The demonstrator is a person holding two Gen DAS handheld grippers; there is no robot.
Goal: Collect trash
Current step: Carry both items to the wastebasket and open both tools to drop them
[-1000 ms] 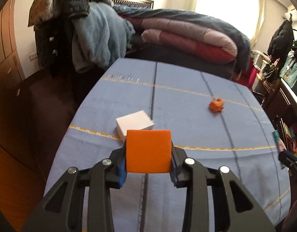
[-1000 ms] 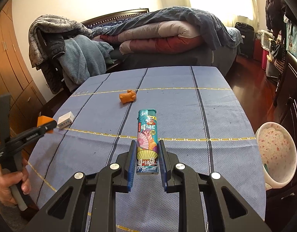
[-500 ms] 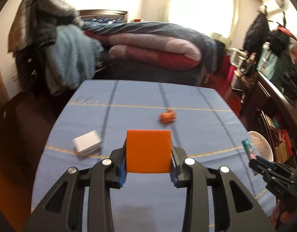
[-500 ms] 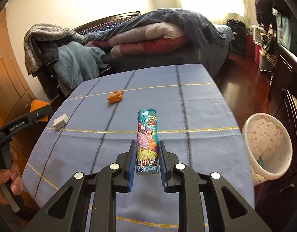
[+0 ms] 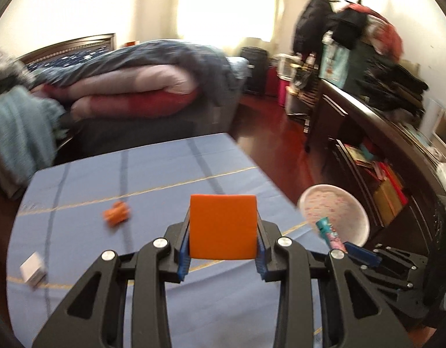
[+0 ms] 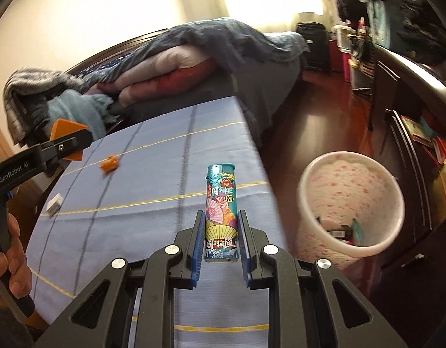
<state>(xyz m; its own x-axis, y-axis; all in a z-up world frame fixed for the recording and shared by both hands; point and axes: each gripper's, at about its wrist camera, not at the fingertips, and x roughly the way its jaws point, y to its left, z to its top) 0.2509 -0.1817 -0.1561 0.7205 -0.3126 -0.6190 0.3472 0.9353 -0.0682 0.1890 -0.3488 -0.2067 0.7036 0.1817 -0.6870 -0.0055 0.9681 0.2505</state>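
Observation:
My left gripper (image 5: 222, 256) is shut on a flat orange square piece (image 5: 223, 226), held above the blue tablecloth (image 5: 153, 179). My right gripper (image 6: 220, 248) is shut on a teal printed lighter (image 6: 221, 211), near the table's right edge. A white bin with pink flecks (image 6: 350, 203) stands on the floor just right of the table and holds some items; in the left wrist view the bin (image 5: 336, 211) lies behind the lighter (image 5: 330, 230). An orange crumpled scrap (image 5: 117, 213) and a small white box (image 5: 32, 268) lie on the cloth.
A bed piled with quilts (image 5: 130, 87) stands behind the table. A dark wooden cabinet with shelves (image 5: 382, 150) runs along the right, past a strip of red-brown floor (image 6: 324, 110). A hand (image 6: 11, 261) holds the left gripper's handle at the left edge.
Both grippers have swung to the right across the table with their loads. The bin has come into full view beside the right gripper; the scrap and white box have slid leftward in both views.

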